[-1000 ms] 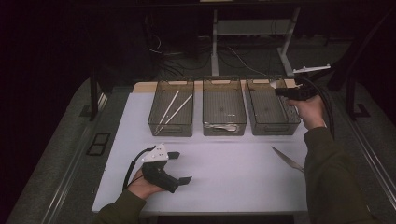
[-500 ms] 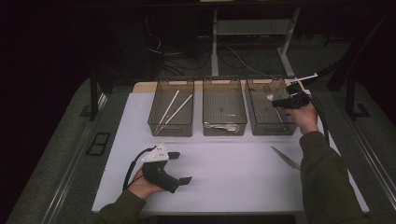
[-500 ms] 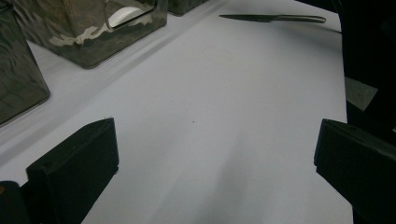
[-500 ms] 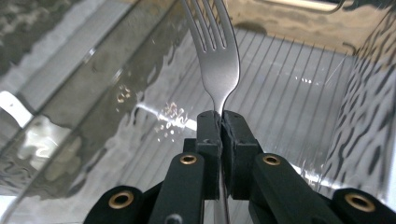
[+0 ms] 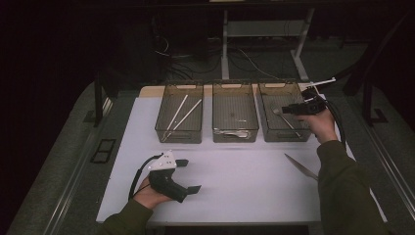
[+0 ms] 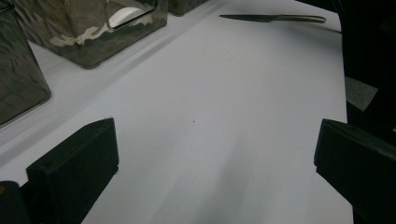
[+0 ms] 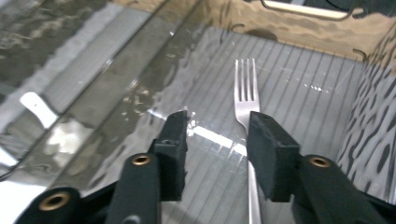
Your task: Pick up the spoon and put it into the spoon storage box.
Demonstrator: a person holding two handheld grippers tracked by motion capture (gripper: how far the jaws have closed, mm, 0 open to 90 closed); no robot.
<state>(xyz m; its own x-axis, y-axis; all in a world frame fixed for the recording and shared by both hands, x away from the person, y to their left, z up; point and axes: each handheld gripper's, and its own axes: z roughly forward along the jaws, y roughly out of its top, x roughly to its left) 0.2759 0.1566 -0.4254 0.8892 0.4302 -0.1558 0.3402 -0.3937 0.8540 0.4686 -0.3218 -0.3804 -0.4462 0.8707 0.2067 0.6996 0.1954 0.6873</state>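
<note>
Left claw (image 5: 188, 175) sits low in the lower left of the high view, hand wrapped around the grip, forearm coming in from the bottom edge, jaws spread wide and pointing right. Right claw (image 5: 286, 110) is way up in the upper right, arm stretched forward with the sleeve running up the right side, jaws pointing left and partly apart, nothing pinched between them.

Dim lab test bench, white-topped counter (image 5: 235, 186), three clear smoked plastic bins (image 5: 234, 117) in a row, loose black cables (image 5: 244, 58) on floor behind
</note>
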